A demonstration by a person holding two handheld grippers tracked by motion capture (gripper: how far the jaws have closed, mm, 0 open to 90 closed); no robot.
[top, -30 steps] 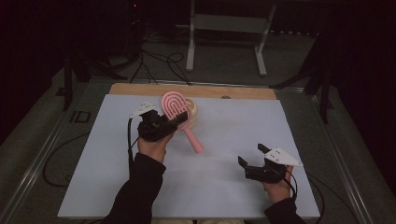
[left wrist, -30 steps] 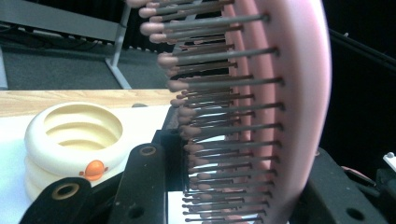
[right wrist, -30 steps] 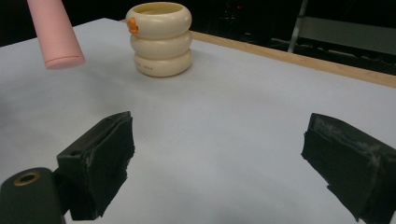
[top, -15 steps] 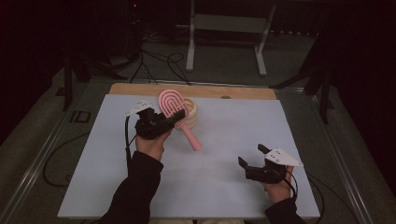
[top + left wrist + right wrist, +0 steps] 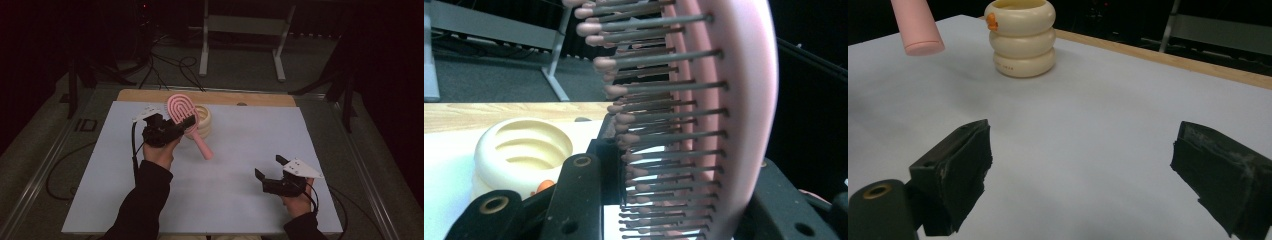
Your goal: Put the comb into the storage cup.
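Here the left claw is clamped on a pink hairbrush, gripping it where the oval head meets the handle; in the left gripper view the black jaws sit on either side of the brush, whose grey pink-tipped bristles point toward the left of that view. The brush is lifted off the tabletop, its head tilted up toward the far side and its handle slanting down to the near right, with the rounded handle end hanging free in the air. Just behind the brush, toward the far middle of the white surface, stands a cream ribbed cup shaped like three stacked rings, with a small orange mark on its side; from above the brush head overlaps it, and whether the two touch cannot be told. Well apart, at the near right, the right claw rests low over the tabletop with its jaws spread wide and nothing between them. A wooden edge runs along the far side of the white sheet.
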